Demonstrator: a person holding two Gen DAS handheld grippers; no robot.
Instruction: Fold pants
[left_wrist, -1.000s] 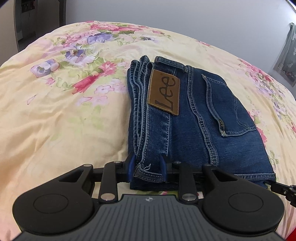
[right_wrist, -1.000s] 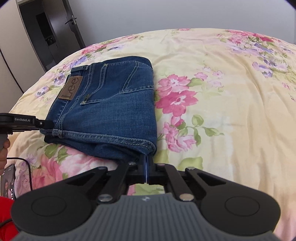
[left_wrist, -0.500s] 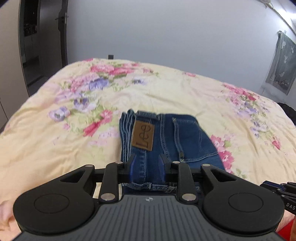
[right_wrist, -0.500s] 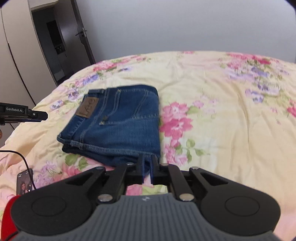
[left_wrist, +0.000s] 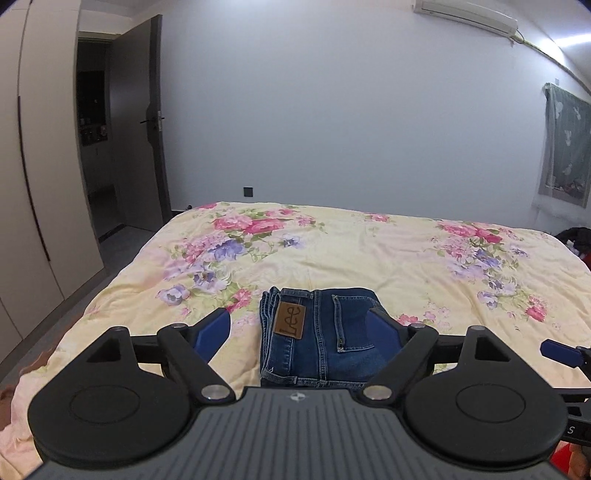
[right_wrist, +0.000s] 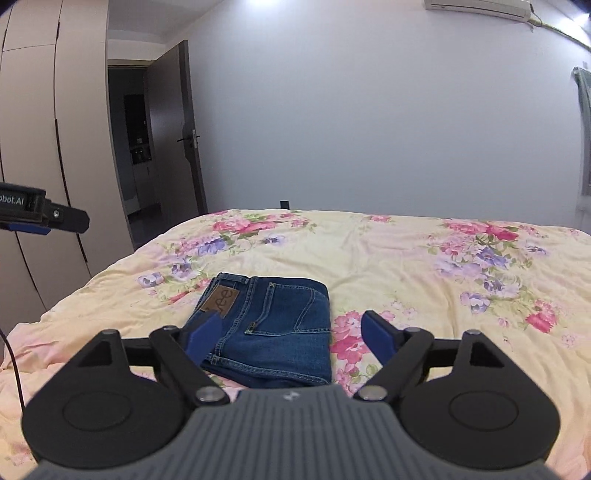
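Jeans (left_wrist: 317, 336) folded flat, brown patch (left_wrist: 290, 319) up, on floral bedspread (left_wrist: 369, 251)

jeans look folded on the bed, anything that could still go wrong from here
Little looks at risk. The folded jeans rest on a soft, rumpled floral quilt, so the stacked layers at the left edge could slump or spring apart. Both the left hand-held gripper and the right hand-held gripper are open and clear of the denim; dipping back down might snag the near hem and undo the fold.
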